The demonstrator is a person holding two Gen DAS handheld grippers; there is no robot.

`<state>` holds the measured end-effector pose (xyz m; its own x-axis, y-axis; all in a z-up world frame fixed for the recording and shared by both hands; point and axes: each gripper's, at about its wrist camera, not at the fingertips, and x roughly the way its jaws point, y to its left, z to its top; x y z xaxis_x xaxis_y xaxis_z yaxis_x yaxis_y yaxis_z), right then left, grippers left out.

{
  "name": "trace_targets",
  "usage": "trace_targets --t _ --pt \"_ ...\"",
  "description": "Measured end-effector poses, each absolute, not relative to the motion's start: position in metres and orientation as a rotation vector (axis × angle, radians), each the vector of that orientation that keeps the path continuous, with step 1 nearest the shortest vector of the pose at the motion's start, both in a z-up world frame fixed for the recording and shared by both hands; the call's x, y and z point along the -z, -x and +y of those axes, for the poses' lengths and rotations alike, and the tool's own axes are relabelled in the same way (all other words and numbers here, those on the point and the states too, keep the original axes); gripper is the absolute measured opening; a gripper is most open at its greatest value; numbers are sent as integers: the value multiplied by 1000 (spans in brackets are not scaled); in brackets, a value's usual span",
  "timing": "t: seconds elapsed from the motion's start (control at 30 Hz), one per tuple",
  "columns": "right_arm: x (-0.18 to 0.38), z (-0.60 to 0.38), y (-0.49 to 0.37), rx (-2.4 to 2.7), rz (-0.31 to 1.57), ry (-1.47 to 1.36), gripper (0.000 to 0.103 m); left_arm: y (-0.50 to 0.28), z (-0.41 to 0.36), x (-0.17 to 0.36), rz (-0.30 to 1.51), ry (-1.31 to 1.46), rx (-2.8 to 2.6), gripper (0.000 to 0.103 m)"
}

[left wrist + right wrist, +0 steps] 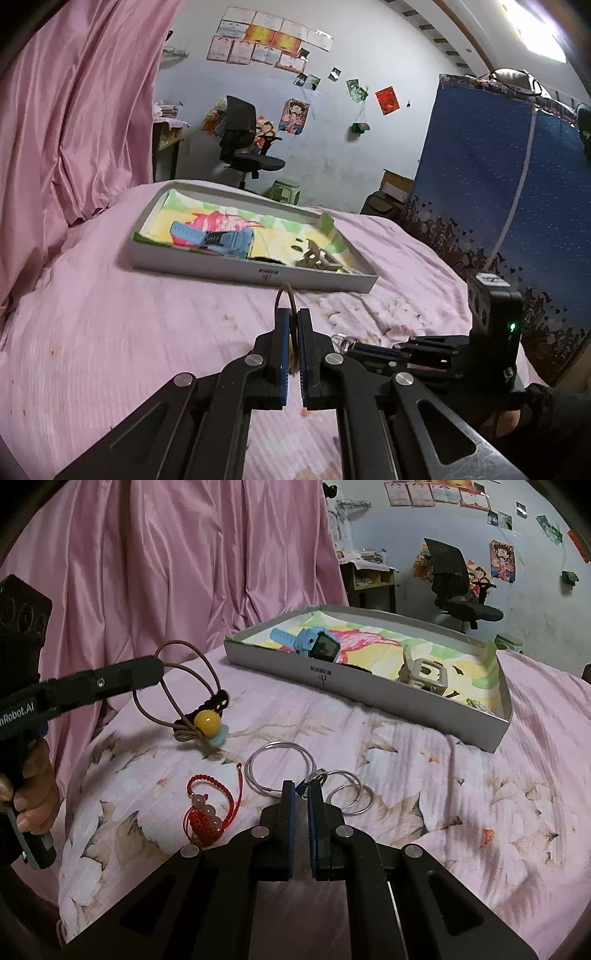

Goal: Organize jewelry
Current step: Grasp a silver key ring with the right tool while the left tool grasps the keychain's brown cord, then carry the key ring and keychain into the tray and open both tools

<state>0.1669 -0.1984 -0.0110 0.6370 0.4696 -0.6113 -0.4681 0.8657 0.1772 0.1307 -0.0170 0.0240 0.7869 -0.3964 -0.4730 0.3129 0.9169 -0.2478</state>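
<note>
My left gripper (292, 314) is clamped on a brown elastic hair tie (184, 686) w/ a yellow bead (208, 719), loops sticking out past the tips, bead end hanging just above the pink bedspread (443, 794). Right gripper (301, 788) has its jaws nearly together, tips down at the silver ring cluster (317, 779) on the bed; can't tell if it's actually gripping anything. A big silver hoop (279, 771) lies just left of those tips, a red braided bracelet (207, 808) w/ pink beads further left. The grey box lid (369, 686) sits behind, well apart from the rings, holding a blue smartwatch (314, 644) and a beige watch (424, 675)
</note>
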Motion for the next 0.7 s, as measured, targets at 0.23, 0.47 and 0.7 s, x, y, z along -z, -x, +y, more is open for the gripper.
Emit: trace_targets --t 0.23,0.47,0.7 --pt "7 -206 -168 -527 679 -38 6 -142 -20 -37 530 191 406 5" --pt "1 -214 -171 -513 652 -63 6 -157 -34 -44 522 186 438 5" --pt "-12 -224 -193 -479 602 -82 6 -189 -50 -47 512 179 443 5"
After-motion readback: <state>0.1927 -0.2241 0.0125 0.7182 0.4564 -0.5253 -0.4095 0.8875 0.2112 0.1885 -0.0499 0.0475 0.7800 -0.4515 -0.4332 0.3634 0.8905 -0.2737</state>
